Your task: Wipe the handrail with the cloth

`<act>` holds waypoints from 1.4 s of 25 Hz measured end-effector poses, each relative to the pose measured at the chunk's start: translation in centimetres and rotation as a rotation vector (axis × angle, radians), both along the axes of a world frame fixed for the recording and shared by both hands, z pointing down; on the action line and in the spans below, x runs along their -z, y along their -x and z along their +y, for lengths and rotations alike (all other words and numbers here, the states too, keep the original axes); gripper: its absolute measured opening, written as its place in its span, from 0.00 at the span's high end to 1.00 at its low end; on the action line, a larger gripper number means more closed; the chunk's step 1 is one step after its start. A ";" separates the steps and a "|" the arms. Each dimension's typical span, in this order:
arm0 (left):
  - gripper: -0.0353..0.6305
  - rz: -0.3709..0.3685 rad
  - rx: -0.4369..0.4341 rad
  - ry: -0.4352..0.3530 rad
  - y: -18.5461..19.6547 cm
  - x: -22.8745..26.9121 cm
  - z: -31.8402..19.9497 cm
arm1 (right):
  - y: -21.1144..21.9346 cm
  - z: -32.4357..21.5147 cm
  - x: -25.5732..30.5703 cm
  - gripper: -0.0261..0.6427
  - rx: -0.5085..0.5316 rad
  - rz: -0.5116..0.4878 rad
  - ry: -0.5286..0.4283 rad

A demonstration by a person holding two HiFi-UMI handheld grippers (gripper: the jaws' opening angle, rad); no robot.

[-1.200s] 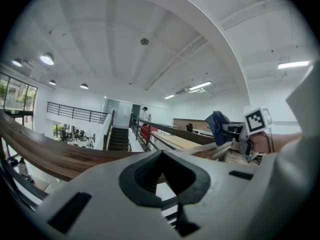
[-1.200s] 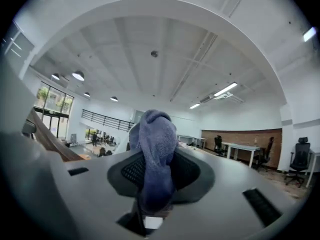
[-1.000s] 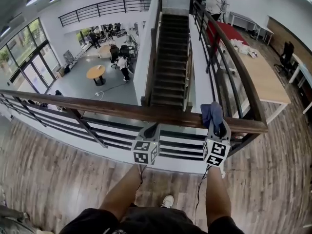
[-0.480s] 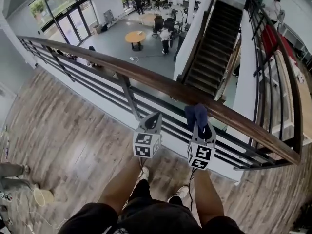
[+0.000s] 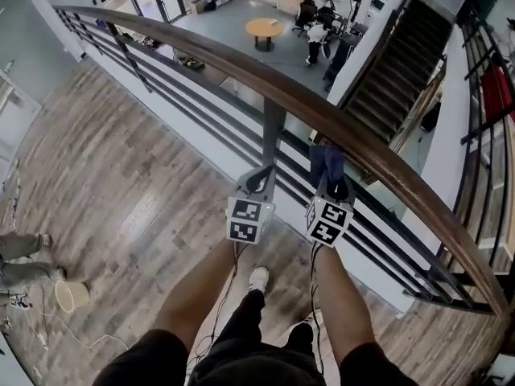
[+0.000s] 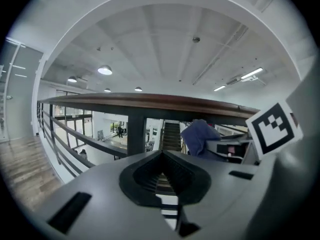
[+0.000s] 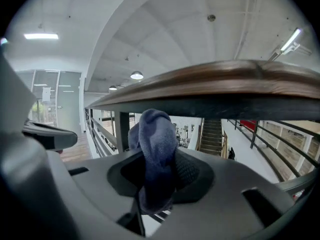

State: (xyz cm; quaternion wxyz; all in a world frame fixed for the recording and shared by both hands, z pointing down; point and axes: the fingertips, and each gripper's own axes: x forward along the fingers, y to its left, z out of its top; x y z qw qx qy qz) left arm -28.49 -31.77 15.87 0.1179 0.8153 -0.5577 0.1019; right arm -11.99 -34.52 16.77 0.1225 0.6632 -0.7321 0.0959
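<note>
A brown wooden handrail (image 5: 209,53) runs from the upper left down to the lower right over black bars. My right gripper (image 5: 335,186) is shut on a blue cloth (image 5: 326,163), which sticks up from the jaws to the near lower edge of the rail. In the right gripper view the cloth (image 7: 157,154) bulges out of that gripper (image 7: 159,170) just under the handrail (image 7: 225,81). My left gripper (image 5: 259,182) is shut and holds nothing. It sits close beside the right one, below the rail. The left gripper view shows that gripper (image 6: 161,155), the handrail (image 6: 150,101) and the cloth (image 6: 197,136).
A black post (image 5: 272,127) and horizontal bars stand right in front of the grippers. Beyond the rail lie a lower floor with a round table (image 5: 265,29) and a staircase (image 5: 398,75). A cup (image 5: 71,294) and cables lie on the wooden floor at the left.
Both grippers have moved left along the rail, away from its corner. The cloth lay over the rail's top before and now stands at its near lower edge, still gripped.
</note>
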 end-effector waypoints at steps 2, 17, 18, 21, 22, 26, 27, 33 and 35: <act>0.94 0.007 -0.002 0.028 2.0 -1.4 -1.6 | 3.0 -2.6 -1.7 0.79 -0.012 0.008 0.025; 0.94 0.013 -0.013 0.055 8.2 -4.6 -6.3 | 11.3 -13.1 -7.3 0.79 -0.081 0.141 0.184; 0.94 0.012 -0.013 0.057 8.1 -4.8 -6.3 | 11.2 -13.2 -7.5 0.79 -0.082 0.146 0.183; 0.94 0.006 -0.007 0.065 7.9 -5.4 -6.2 | 10.9 -12.8 -7.7 0.79 -0.084 0.157 0.175; 0.94 0.004 -0.007 0.066 7.8 -5.4 -6.1 | 10.5 -12.6 -7.7 0.79 -0.089 0.158 0.172; 0.94 0.011 -0.027 0.080 6.2 -5.6 -5.5 | 7.7 -11.3 -7.8 0.79 -0.129 0.156 0.167; 0.94 0.008 -0.032 0.082 5.6 -5.6 -5.3 | 6.8 -10.9 -7.9 0.79 -0.142 0.154 0.167; 0.94 0.005 -0.088 0.097 -0.3 -5.8 -3.6 | -0.5 -7.4 -7.8 0.79 -0.215 0.161 0.159; 0.94 0.014 -0.112 0.090 -3.0 -5.6 -3.2 | -3.2 -6.2 -7.8 0.79 -0.237 0.165 0.152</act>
